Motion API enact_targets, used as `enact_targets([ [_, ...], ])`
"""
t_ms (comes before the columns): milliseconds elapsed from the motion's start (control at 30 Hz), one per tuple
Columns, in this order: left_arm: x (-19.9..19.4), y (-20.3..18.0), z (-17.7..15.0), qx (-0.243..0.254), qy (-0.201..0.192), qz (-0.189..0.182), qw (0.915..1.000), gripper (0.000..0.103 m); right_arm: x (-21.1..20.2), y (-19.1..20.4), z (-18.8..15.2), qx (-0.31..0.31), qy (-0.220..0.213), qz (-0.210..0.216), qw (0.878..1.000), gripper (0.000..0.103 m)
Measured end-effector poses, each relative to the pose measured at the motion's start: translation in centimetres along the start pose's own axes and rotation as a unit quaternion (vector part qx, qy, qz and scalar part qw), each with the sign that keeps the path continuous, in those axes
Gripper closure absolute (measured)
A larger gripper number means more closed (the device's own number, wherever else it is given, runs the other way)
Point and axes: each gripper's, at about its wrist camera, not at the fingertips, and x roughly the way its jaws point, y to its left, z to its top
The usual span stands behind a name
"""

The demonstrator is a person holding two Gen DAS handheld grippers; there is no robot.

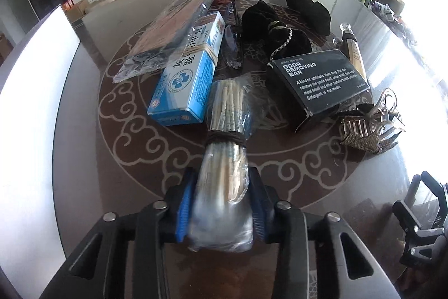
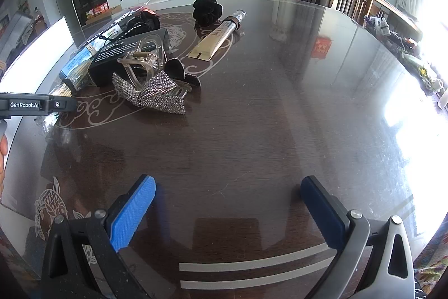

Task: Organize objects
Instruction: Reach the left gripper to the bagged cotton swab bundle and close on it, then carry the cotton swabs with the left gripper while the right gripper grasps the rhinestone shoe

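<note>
My left gripper has its blue pads pinching a plastic-wrapped bundle of wooden sticks, tied by a dark band, low in the centre of the left wrist view. The bundle's far end lies between the blue box, touching it, and the black box reading "Odor Removing Bar". A rhinestone bow clip sits at the right, on the glass-topped table. My right gripper hangs over bare table at the bottom of its view, jaws spread wide around nothing.
</note>
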Motion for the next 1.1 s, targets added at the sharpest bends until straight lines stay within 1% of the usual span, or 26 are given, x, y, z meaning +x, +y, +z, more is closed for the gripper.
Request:
enact_targets([
  [67, -0.9, 0.5, -1.6, -0.002, 0.002, -0.013, 0.9999, 0.068, 0.0, 0.0, -0.1, 0.0, -0.005, 0.0, 1.0, 0.0],
  [133, -1.7, 1.1, -3.5, 0.006, 0.002, -0.018, 0.9998, 0.068, -0.1, 0.1, -0.3, -0.001, -0.013, -0.001, 1.0, 0.0],
  [200, -2.6, 1.3, -4.8, 0.011, 0.002, -0.018, 0.9998, 0.067, -0.1, 0.0, -0.2, -0.001, -0.009, 0.001, 1.0, 0.0],
  [233, -2.8, 1.3, -5.7, 0.013, 0.0, -0.018, 0.9997, 0.065, -0.1, 0.0, -0.2, -0.001, -0.004, 0.001, 1.0, 0.0],
  [300, -3.1, 1.7, -6.8, 0.014, 0.003, -0.017, 0.9997, 0.05, -0.1, 0.1, 0.0, -0.005, 0.008, 0.004, 1.0, 0.0],
  [333, -3.0, 1.8, -7.1, 0.013, 0.006, -0.017, 0.9997, 0.035, 0.0, 0.1, 0.2, -0.011, 0.019, 0.009, 1.0, 0.0],
  [367, -2.9, 2.0, -7.2, 0.011, 0.012, -0.02, 0.9997, 0.027, 0.3, 0.2, 0.9, -0.022, 0.036, 0.022, 0.999, 0.0],
  [433, -2.9, 2.1, -7.2, 0.014, 0.009, -0.023, 0.9996, 0.027, 0.4, 0.5, 2.4, -0.05, 0.045, 0.06, 0.996, 0.0],
  [500, -2.5, 2.0, -6.8, 0.026, 0.012, -0.02, 0.9994, 0.027, -0.4, 1.4, 5.0, -0.104, 0.018, 0.053, 0.993, 0.0],
  [533, -2.3, 1.8, -6.3, 0.033, 0.014, -0.022, 0.9991, 0.027, -0.9, 2.1, 6.4, -0.135, 0.003, 0.053, 0.989, 0.0],
  [567, -2.1, 1.7, -6.0, 0.038, 0.014, -0.024, 0.9989, 0.027, -1.1, 3.2, 8.1, -0.174, -0.003, 0.062, 0.983, 0.0],
  [600, -2.1, 1.5, -5.7, 0.044, 0.014, -0.022, 0.9987, 0.027, -1.0, 4.1, 9.1, -0.204, 0.004, 0.076, 0.976, 0.0],
  [633, -1.9, 1.3, -5.4, 0.05, 0.014, -0.017, 0.9985, 0.026, -0.2, 5.6, 10.4, -0.244, 0.027, 0.093, 0.965, 0.0],
  [700, -1.5, 1.1, -4.8, 0.047, 0.015, -0.011, 0.9987, 0.022, 1.3, 7.5, 11.4, -0.284, 0.054, 0.105, 0.951, 0.0],
  [733, -1.5, 1.2, -4.7, 0.039, 0.022, -0.012, 0.9989, 0.021, 2.3, 8.7, 11.5, -0.308, 0.066, 0.111, 0.943, 0.0],
  [767, -1.5, 1.3, -4.5, 0.035, 0.025, -0.014, 0.999, 0.022, 2.9, 9.4, 11.4, -0.32, 0.075, 0.112, 0.938, 0.001],
  [800, -1.6, 1.3, -4.5, 0.033, 0.024, -0.018, 0.999, 0.023, 3.6, 9.9, 11.3, -0.327, 0.082, 0.112, 0.935, 0.007],
  [833, -1.7, 1.4, -4.5, 0.029, 0.019, -0.027, 0.9991, 0.034, 4.2, 10.1, 11.0, -0.318, 0.098, 0.116, 0.936, 0.017],
  [867, -2.0, 1.6, -4.7, 0.027, 0.01, -0.023, 0.9993, 0.052, 4.4, 10.0, 10.9, -0.303, 0.102, 0.113, 0.941, 0.032],
  [900, -2.2, 1.7, -4.8, 0.03, 0.003, -0.019, 0.9994, 0.062, 4.5, 9.6, 10.9, -0.281, 0.11, 0.122, 0.945, 0.044],
  [933, -2.3, 1.7, -4.8, 0.031, 0.0, -0.02, 0.9993, 0.074, 4.3, 8.9, 10.7, -0.251, 0.119, 0.134, 0.951, 0.045],
  [967, -2.4, 1.9, -5.0, 0.028, -0.002, -0.021, 0.9994, 0.074, 3.9, 8.0, 10.3, -0.215, 0.13, 0.143, 0.957, 0.045],
  [1000, -2.6, 2.1, -5.3, 0.024, -0.005, -0.029, 0.9993, 0.074, 3.6, 7.3, 9.9, -0.188, 0.141, 0.15, 0.96, 0.045],
  [1067, -2.8, 2.1, -5.7, 0.025, -0.009, -0.03, 0.9992, 0.074, 2.8, 5.8, 8.7, -0.139, 0.165, 0.166, 0.962, 0.045],
  [1100, -2.9, 2.2, -6.0, 0.024, -0.01, -0.031, 0.9992, 0.074, 2.4, 5.4, 8.1, -0.13, 0.168, 0.158, 0.964, 0.045],
])
